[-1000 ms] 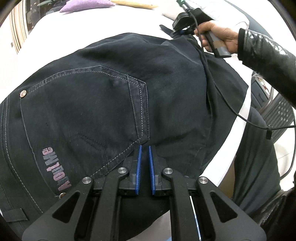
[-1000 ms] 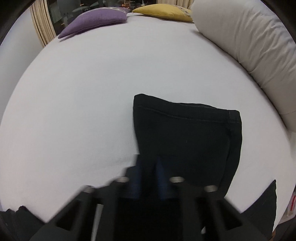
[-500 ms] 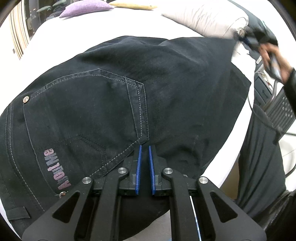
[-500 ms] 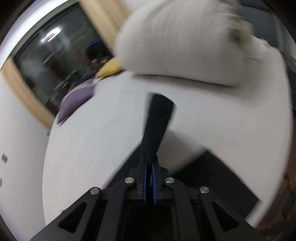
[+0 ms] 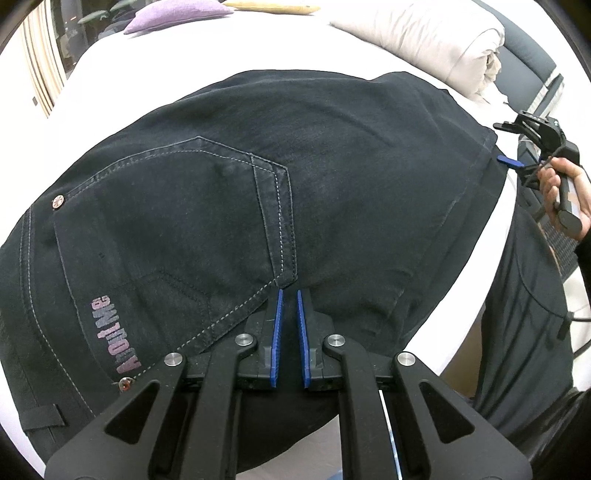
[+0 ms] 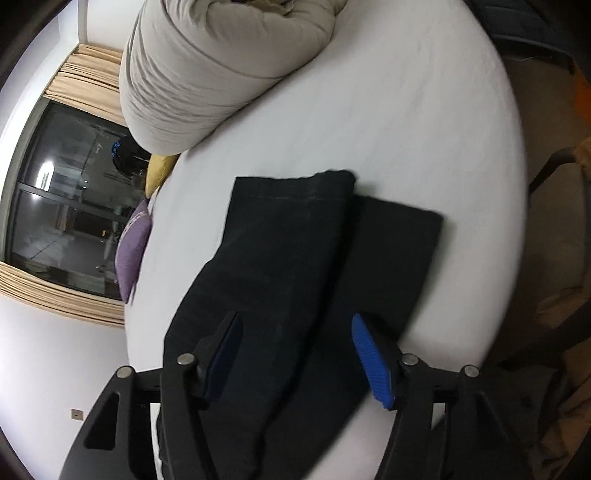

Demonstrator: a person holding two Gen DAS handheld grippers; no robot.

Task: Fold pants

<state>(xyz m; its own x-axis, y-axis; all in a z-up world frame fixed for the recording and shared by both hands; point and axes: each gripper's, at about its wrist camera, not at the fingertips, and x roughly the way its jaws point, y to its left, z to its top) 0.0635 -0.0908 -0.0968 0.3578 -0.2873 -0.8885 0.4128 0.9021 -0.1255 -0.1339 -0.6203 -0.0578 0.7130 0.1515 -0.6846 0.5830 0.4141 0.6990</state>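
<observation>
Right gripper [image 6: 295,354]: jaws just opened wide, empty; trouser leg released since half a second ago. Left gripper [image 5: 289,339]: jaws narrow, unchanged, over seat. Pants [image 5: 314,192]: flat on bed [image 6: 424,129], legs near its edge.

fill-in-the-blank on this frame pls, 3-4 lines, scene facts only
1. The pants are ____ in colour.
2. The right gripper has its jaws ____, with nothing pinched.
3. The cushion at the far edge of the bed is ____.
4. The left gripper sits just below the stitched back ____.

Answers: black; open; purple; pocket
</observation>
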